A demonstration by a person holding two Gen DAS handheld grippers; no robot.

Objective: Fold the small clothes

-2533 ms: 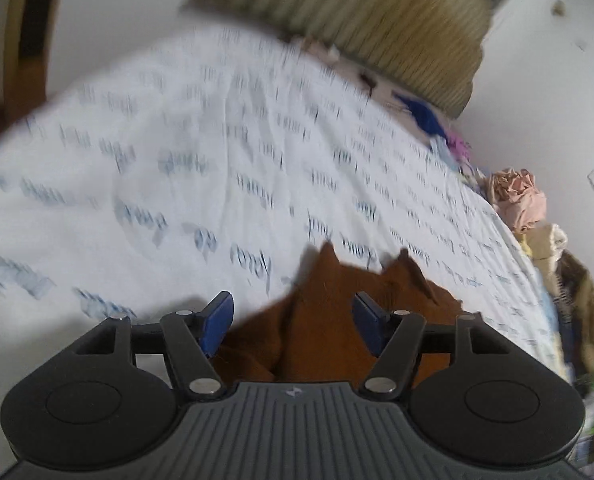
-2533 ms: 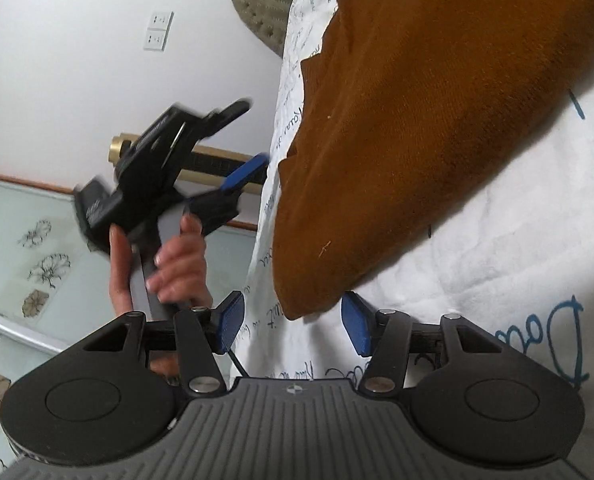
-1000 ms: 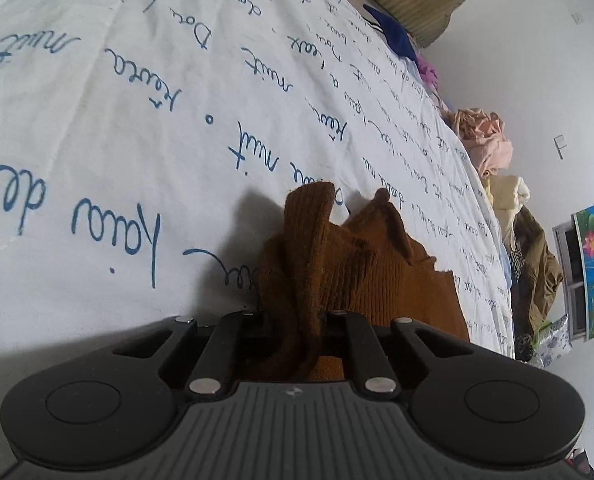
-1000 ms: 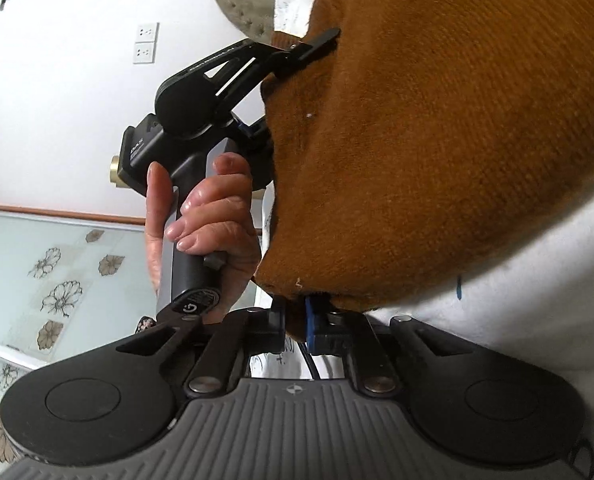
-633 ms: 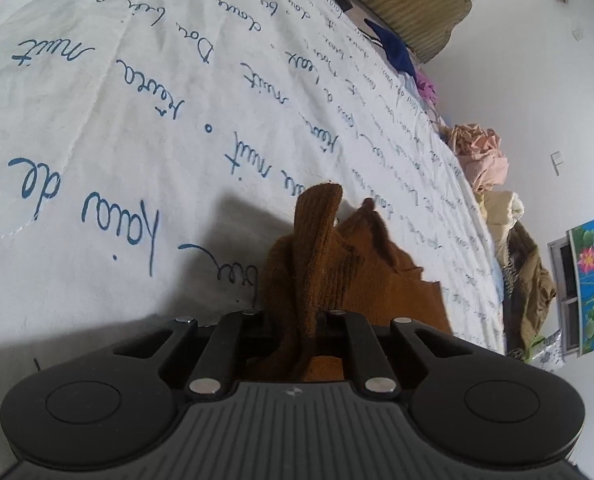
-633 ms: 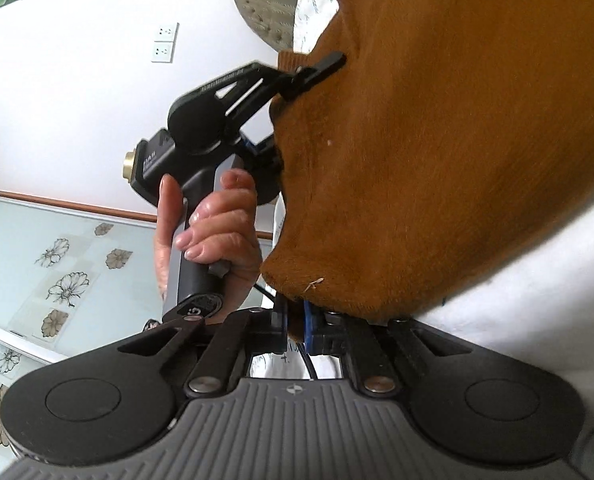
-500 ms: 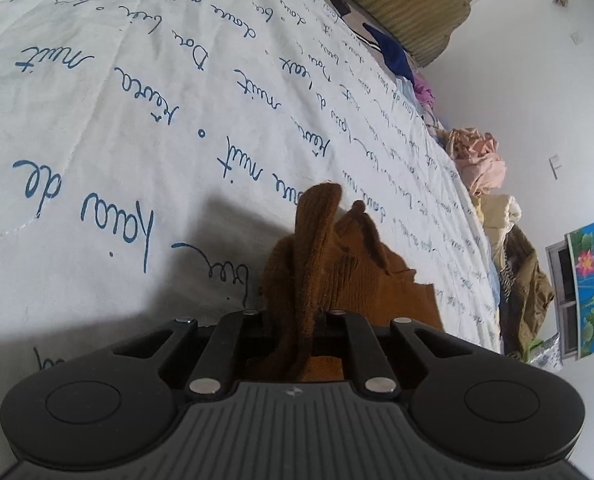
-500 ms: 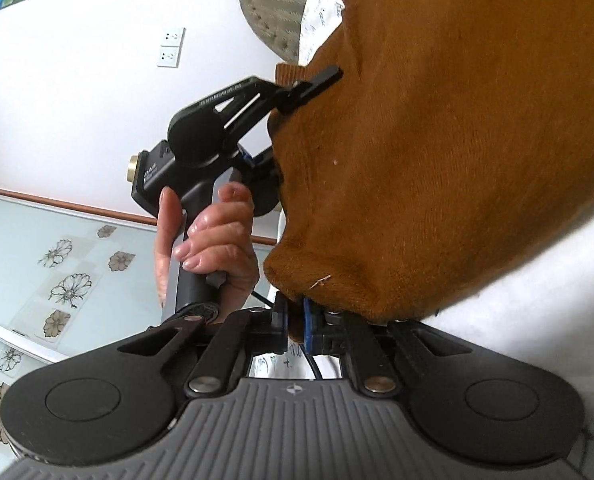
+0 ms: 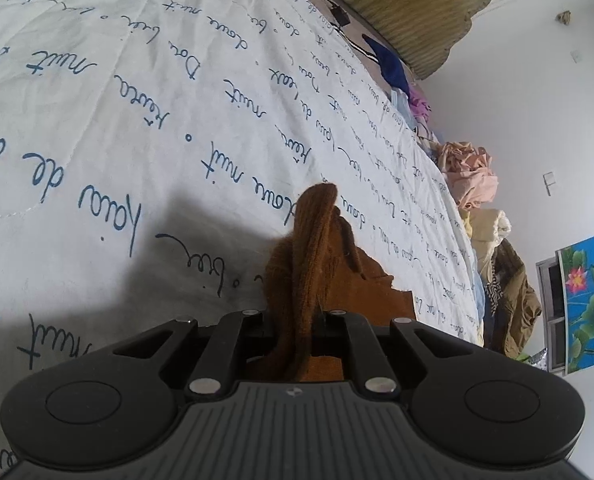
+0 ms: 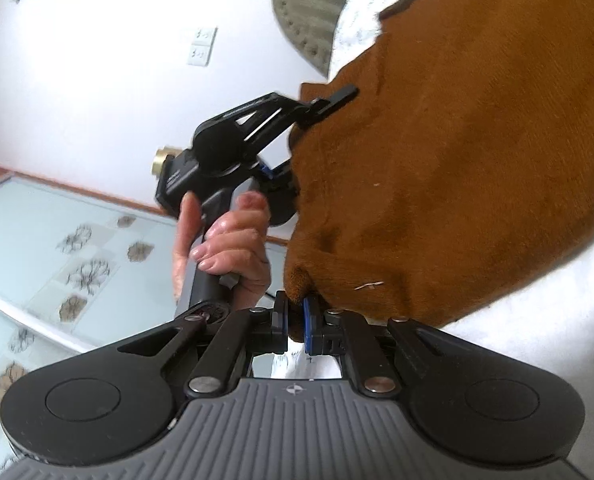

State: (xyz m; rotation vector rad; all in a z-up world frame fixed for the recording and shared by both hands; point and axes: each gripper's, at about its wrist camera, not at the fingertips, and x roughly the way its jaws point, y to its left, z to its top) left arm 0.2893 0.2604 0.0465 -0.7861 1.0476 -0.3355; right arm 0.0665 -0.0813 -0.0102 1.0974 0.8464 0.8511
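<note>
A brown knitted garment (image 9: 313, 264) lies on a white bed sheet with blue handwriting print (image 9: 137, 120). My left gripper (image 9: 295, 320) is shut on one bunched corner of it, and the fabric stands up in a fold between the jaws. In the right wrist view the same brown garment (image 10: 477, 160) fills the upper right. My right gripper (image 10: 295, 320) is shut on another corner of its edge. The left gripper (image 10: 293, 148), held by a hand (image 10: 233, 248), shows there pinching the garment's far corner.
A pile of clothes (image 9: 473, 176) in pink, cream and olive lies along the bed's far right edge. A ribbed olive headboard (image 9: 397, 4) stands at the top. Pale floor tiles with flower patterns (image 10: 57, 260) lie beside the bed, below a white wall with sockets (image 10: 203, 46).
Both grippers closed on corners of the brown garment, having been open around it. Over the last second the left gripper rose, lifting its bunched corner off the sheet; the right shifted sideways with the edge.
</note>
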